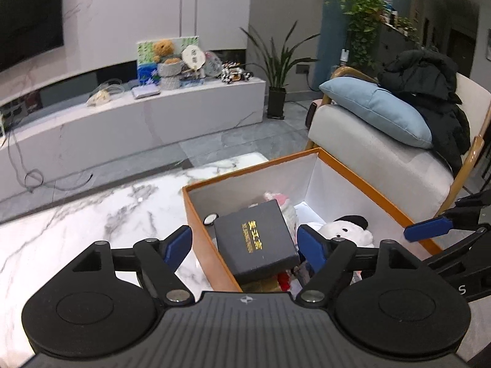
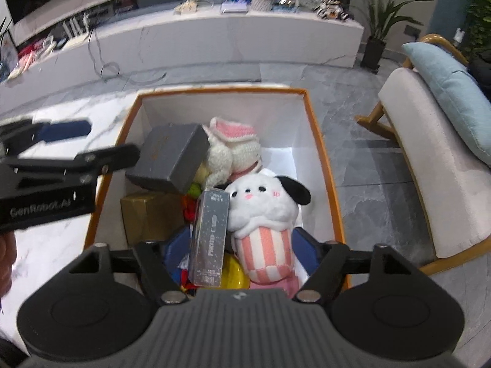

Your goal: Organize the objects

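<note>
An orange storage box (image 1: 362, 181) with white inner walls stands on the marble table (image 1: 76, 224); it also shows in the right wrist view (image 2: 319, 141). Inside lie a black gift box with gold letters (image 1: 254, 239), also seen grey (image 2: 172, 156), a white dog plush in a striped cup (image 2: 264, 211), a crocheted pink-white toy (image 2: 233, 144), a silver carton (image 2: 208, 236) and a brown carton (image 2: 150, 214). My left gripper (image 1: 245, 242) is open over the box's left wall, jaws either side of the black box. My right gripper (image 2: 239, 248) is open above the contents.
A white TV bench (image 1: 138, 116) with toys and cables stands across the grey floor. An armchair (image 1: 383, 150) with a blue cushion (image 1: 377, 110) and black coat sits right of the box. A potted plant (image 1: 276, 73) stands behind.
</note>
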Available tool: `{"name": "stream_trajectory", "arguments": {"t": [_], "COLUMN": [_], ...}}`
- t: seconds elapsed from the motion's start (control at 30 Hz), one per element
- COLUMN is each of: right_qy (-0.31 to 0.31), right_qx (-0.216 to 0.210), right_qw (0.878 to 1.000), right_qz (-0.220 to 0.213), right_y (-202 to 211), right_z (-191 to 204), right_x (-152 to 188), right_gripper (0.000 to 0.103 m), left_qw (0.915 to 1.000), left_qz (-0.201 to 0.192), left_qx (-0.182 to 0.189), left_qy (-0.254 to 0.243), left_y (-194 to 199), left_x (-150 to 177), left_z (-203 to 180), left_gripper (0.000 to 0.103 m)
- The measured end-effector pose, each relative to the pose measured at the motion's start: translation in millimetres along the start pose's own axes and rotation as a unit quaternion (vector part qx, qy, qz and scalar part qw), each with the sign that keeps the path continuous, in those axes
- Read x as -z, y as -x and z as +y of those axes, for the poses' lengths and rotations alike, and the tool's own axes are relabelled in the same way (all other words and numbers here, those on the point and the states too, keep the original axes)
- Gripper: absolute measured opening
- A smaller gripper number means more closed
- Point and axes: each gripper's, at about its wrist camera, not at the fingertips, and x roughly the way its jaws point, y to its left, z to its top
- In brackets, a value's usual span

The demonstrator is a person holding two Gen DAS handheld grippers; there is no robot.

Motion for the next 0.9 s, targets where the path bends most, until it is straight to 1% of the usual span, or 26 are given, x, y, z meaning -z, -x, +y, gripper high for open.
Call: {"name": "stream_trajectory", "arguments": {"t": [0.03,0.1,0.2,0.33,0.43,0.5,0.57,0.67,0.77,0.8,0.9], "right_qy": [-0.003,-0.009,-0.016,-0.025,-0.027,-0.029,-0.036,-0.045,-0.043,-0.04,-0.047], "right_qx": [0.003,0.01,0.015,0.014,0.022,0.031,0.039,0.059,0.091,0.104,0.133], "right_qw": [1.0,1.0,0.999,0.998,0.997,0.996,0.995,0.99,0.983,0.981,0.977], "right_qz": [-0.007,-0.02,-0.031,-0.052,-0.067,-0.076,-0.089,-0.122,-0.154,-0.159,-0.16], "right_y": [2.5,7.3,12.0,19.0,23.8,26.1,31.0,39.2,44.9,45.0,44.0], "right_z": [0.2,1.0,2.4,5.7,8.3,9.5,9.1,9.6,11.4,12.6,14.3], "right_x": [1.1,3.2,6.3,9.3,11.0,12.2,13.9,16.1,19.2,20.2,22.9], "right_gripper": [0.085,0.089,0.089,0.094,0.095,0.095,0.098,0.102,0.102,0.102,0.102], "left_qw": [1.0,0.9999,0.9999,0.9999,0.9997,0.9997,0.9995,0.9989,0.9979,0.9979,0.9986], "left_qz": [0.005,0.009,0.002,-0.006,-0.009,-0.006,-0.012,-0.013,-0.008,-0.007,-0.003], "left_qx": [-0.001,-0.003,-0.005,-0.011,-0.015,-0.016,-0.024,-0.044,-0.065,-0.065,-0.047], "left_qy": [0.004,0.012,0.011,0.011,0.015,0.015,0.017,0.011,0.005,0.005,0.023], "left_y": [1.7,6.2,15.0,23.9,28.9,30.2,32.7,36.2,38.9,40.0,43.9], "left_x": [-0.2,0.5,2.7,3.3,3.2,3.6,6.5,10.8,12.8,13.2,13.9], "left_z": [0.0,1.1,2.0,2.8,4.7,5.7,4.4,-1.5,-7.2,-8.3,-5.8], "left_gripper": [0.09,0.095,0.095,0.096,0.097,0.103,0.103,0.103,0.103,0.103,0.103]}}
